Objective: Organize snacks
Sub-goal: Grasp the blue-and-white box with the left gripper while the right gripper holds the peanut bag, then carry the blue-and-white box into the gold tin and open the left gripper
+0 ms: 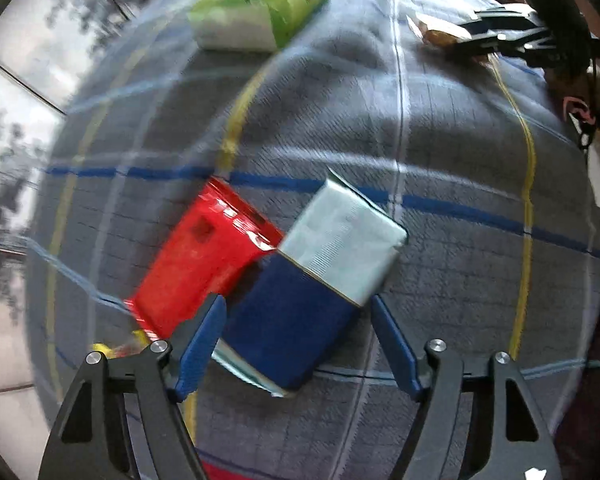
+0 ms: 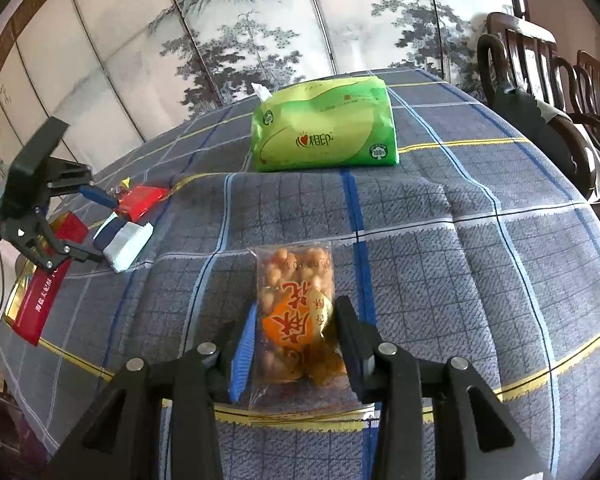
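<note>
Snacks lie spread over a table under a plaid cloth (image 2: 440,216), one gripper at each of two packets

Right gripper (image 2: 296,334) has its jaws narrow, one blue pad against each long side of the clear peanut packet (image 2: 296,280), which lies flat near the table's front edge. Left gripper (image 1: 298,314) points steeply down with its jaws part open around the dark-blue end of the blue-and-silver packet (image 1: 320,264); a gap shows at the right pad, so no grip shows. A red packet (image 1: 204,256) lies touching the blue-and-silver one. Green tissue pack (image 2: 324,128) sits further back, well apart from the snacks. From the right wrist view a red and gold box (image 2: 40,300) sits at the table's left edge, below the left gripper
</note>
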